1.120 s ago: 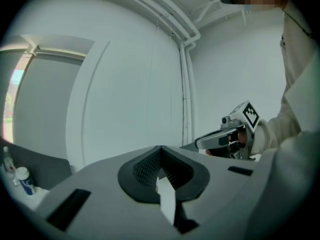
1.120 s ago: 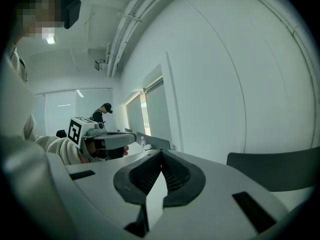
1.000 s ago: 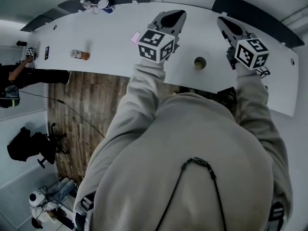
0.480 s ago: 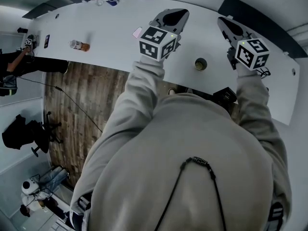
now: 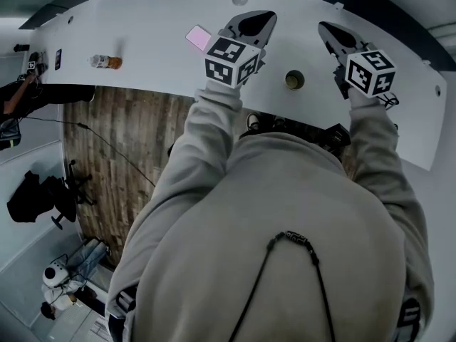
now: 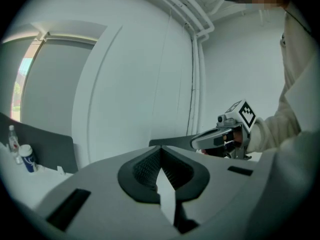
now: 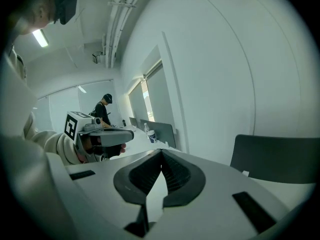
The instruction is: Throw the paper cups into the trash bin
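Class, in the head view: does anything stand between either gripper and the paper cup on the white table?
Nothing visible does. The paper cup stands alone on bare white table, between the left gripper and the right gripper, both shut and empty. The trash bin is out of view, so that path cannot be judged.

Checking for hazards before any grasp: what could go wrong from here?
The left gripper and right gripper are shut and empty; lowered like this, they would likely knock the paper cup over. The cup stands close to the near edge of the table, so a nudge could send it to the floor. No trash bin shows in any view.
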